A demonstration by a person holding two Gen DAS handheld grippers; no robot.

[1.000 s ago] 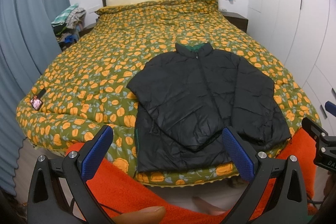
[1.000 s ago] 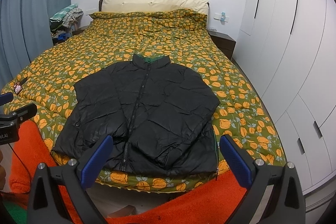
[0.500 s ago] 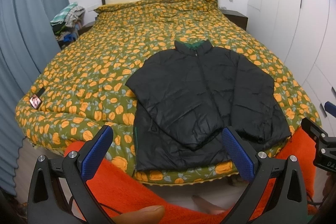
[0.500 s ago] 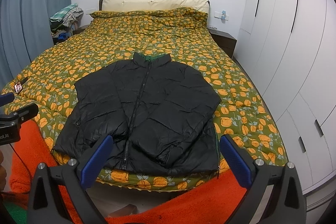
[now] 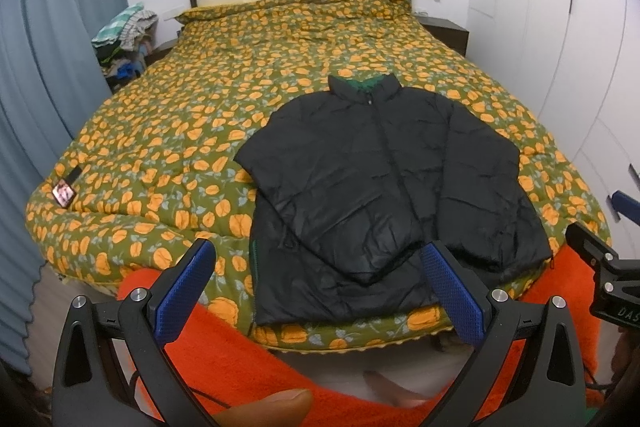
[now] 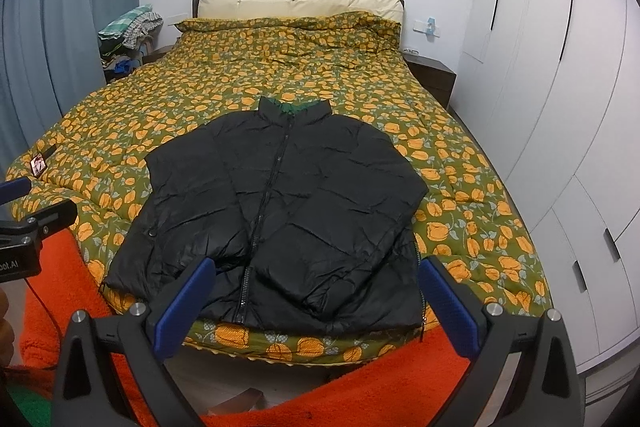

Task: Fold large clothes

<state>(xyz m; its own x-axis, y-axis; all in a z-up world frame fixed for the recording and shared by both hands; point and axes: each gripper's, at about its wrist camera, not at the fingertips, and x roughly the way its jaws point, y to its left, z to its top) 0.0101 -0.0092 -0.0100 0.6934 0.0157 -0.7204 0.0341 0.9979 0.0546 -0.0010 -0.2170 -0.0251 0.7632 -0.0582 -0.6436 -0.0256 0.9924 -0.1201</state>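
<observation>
Jacket (image 5: 384, 187) first: through your left wrist camera it lies flat on the bed (image 5: 200, 131), black and puffy, zipped up, collar toward the headboard and hem at the near edge of the flowered quilt, both sleeves folded in over the front. Your left gripper (image 5: 320, 283) is held short of the bed with its blue-padded fingers (image 5: 182, 293) spread wide and nothing between them; the hem shows through the gap. A phone (image 5: 64, 191) rests near the quilt's left edge, an orange fuzzy fabric (image 5: 248, 359) fills the foreground below the bed, and your right gripper's tip pokes in at the right border. Through your right wrist camera, the jacket (image 6: 288, 203) sits toward the foot of the bed (image 6: 460, 187), its green lining showing inside the collar. Your right gripper (image 6: 316, 303) is likewise spread apart and empty, hovering just off the hem without touching it. White wardrobe doors (image 6: 560, 87) line the right wall, and a pile of clothes (image 6: 128, 27) sits beside the headboard.
</observation>
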